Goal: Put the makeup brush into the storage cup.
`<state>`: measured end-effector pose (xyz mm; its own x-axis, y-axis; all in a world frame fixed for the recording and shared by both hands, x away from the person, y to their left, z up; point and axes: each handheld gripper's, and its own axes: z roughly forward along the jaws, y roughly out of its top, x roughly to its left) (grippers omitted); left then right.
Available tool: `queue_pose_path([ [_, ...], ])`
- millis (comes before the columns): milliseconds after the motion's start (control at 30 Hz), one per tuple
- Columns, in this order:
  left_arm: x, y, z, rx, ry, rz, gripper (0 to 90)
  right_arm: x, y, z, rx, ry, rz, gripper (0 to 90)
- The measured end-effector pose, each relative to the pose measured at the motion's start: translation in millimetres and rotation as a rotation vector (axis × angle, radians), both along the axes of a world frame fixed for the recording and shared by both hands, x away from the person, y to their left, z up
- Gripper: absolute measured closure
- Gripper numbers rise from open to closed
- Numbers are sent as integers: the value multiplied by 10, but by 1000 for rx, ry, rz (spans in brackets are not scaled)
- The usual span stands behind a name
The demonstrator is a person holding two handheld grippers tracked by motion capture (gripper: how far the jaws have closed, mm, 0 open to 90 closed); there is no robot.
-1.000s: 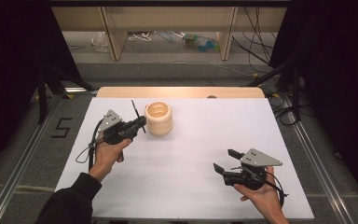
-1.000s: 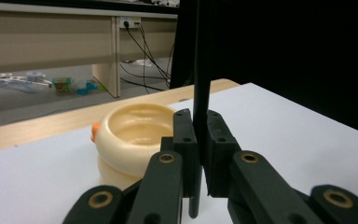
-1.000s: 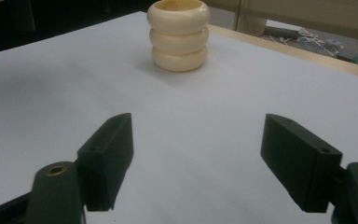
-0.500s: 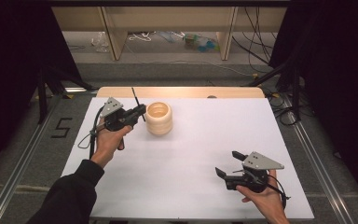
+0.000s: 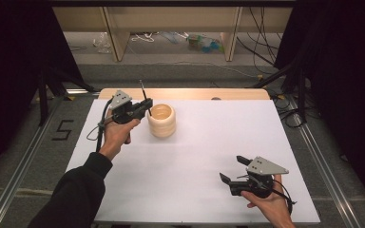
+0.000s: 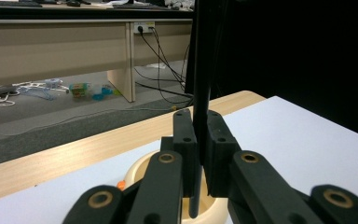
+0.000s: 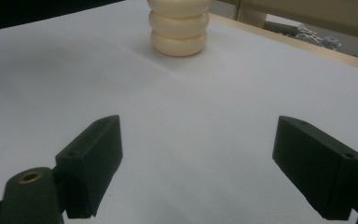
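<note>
Pen [image 6: 200, 70] clamped upright in left tool [image 6: 198, 140] over cup [image 5: 161, 120]; right tool [image 7: 198, 168] apart.

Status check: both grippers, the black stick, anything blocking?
Left gripper shut on black stick, lower tip over the ribbed cream cup. Right gripper open, nothing between its fingers, low over the white table. No obstruction.

From my station, the thin black rod [image 6: 200, 70] ran off the top edge in the left gripper view, and its lower tip sank behind the left gripper [image 6: 200, 140], so I couldn't tell whether it touched the ribbed cream holder [image 6: 137, 170]. That holder's [image 7: 179, 25] rim was cropped in the right gripper view.
</note>
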<state>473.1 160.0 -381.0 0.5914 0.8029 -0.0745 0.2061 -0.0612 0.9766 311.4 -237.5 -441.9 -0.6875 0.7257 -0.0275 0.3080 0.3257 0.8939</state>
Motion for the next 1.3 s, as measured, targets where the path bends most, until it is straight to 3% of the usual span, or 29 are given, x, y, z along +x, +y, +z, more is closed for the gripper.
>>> queue_pose_path([
  [67,35,-17,-11,-14,9,8,851,-2,8,-4,-3,-1,2,170],
  [133,78,-30,-31,5,9,9,851,-2,16,-5,-5,-3,9,170],
  [333,159,-86,-51,2,20,19,851,-4,32,-6,-1,2,16,171],
  [467,208,-140,-72,31,26,20,850,0,33,-6,-1,-1,16,171],
  [700,316,-186,-187,40,54,36,851,0,34,-6,2,-1,17,170],
  [800,337,-199,-213,37,58,41,851,-6,41,-6,9,16,16,171],
  [1133,369,-260,-264,44,76,43,850,3,54,-13,1,9,23,174],
  [1300,394,-289,-312,70,83,50,850,8,56,-16,-5,12,29,174],
])
